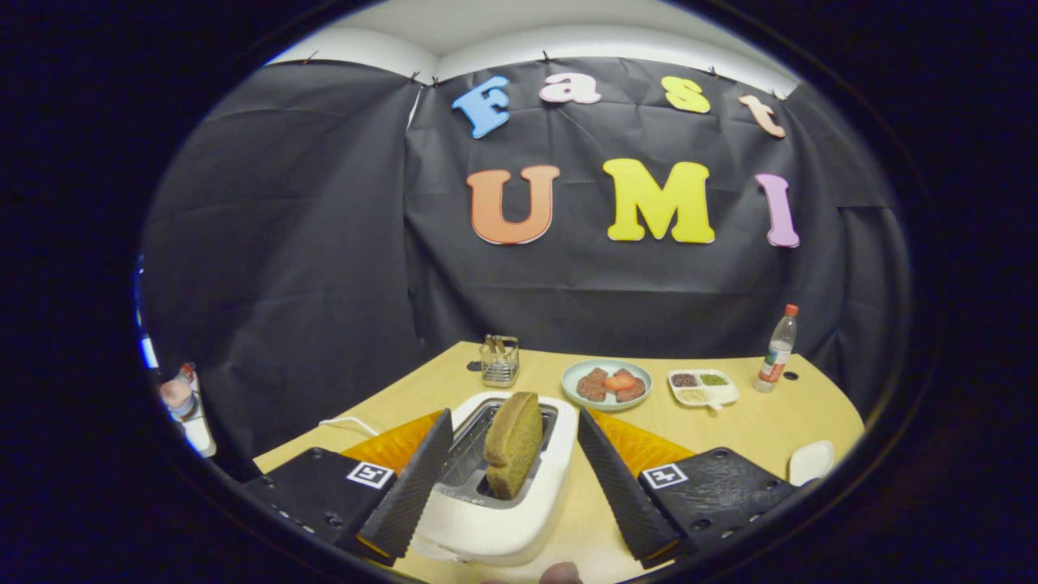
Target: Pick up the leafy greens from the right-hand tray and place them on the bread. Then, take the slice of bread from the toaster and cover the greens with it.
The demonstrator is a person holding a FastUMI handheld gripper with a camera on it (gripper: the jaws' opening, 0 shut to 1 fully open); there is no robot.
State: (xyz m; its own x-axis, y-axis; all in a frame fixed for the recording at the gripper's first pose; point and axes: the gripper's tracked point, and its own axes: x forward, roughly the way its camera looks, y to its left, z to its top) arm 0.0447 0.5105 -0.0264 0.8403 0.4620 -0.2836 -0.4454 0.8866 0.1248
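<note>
Bread [512, 444] upright in toaster [495, 503], tool [513, 478] wide.

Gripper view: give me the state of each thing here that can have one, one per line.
claw: open, fingers either side of the toaster, touching nothing
bread slice: upright in the toaster slot, top sticking out
toaster: bread in one slot, other slot bare
bottle: upright, cap on
plate: holding food
divided dish: compartments filled
</note>
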